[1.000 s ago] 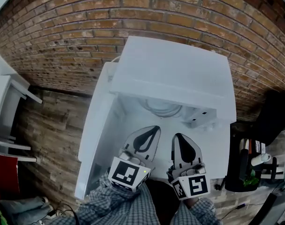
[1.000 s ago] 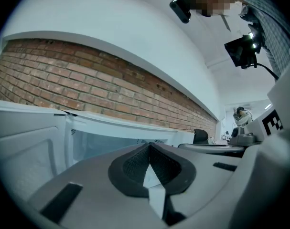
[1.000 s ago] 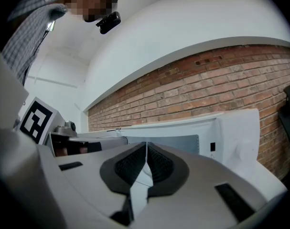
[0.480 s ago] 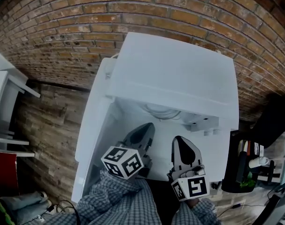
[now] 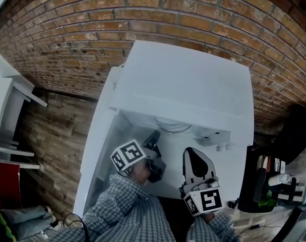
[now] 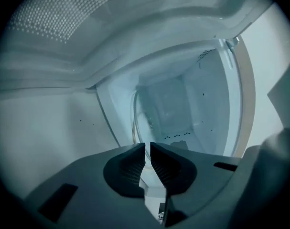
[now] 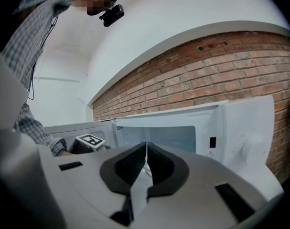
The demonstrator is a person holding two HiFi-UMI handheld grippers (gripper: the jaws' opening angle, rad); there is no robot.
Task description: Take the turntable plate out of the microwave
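Door open, nothing lifted yet: left gripper (image 6: 147, 148) at the mouth of the microwave (image 5: 188, 84), jaws together and empty, glass turntable plate (image 5: 171, 127) just ahead of its tips, still seated inside. Right gripper (image 7: 146, 148) closed, empty, outside.

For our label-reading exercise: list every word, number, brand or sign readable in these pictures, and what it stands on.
No word, number or brand is readable.
Warning triangle on the microwave front: symbol too small to read.
Square black-and-white code patterns, no letters, on the cubes of the left tool and right tool.
Labels on the small items right of the microwave: too small to read.
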